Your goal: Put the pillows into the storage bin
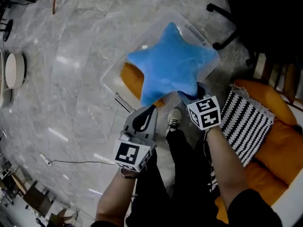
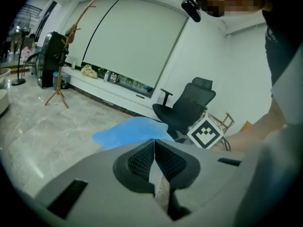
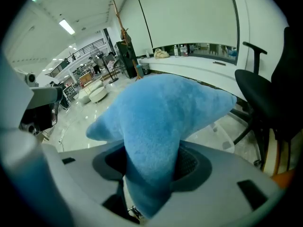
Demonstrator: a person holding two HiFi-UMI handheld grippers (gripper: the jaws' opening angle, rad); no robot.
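- The clear storage bin [image 1: 112,74] sits on the marble floor in the upper centre of the head view.
- The blue star pillow [image 1: 170,63] hangs over the bin, covering most of its opening. Its lower point reaches down to the right gripper.
- A black-and-white striped pillow [image 1: 248,122] lies on the orange seat [image 1: 281,136] at the right edge, well apart from the bin.
- An orange pillow [image 1: 132,79] lies inside the bin, partly under the star's left arm.
- The right gripper [image 3: 150,167] is clamped on one point of the star, with the plush squeezed between both pads.
- The left gripper [image 2: 154,148] is just below the star at lower centre. Its jaws are pressed together with nothing between them.
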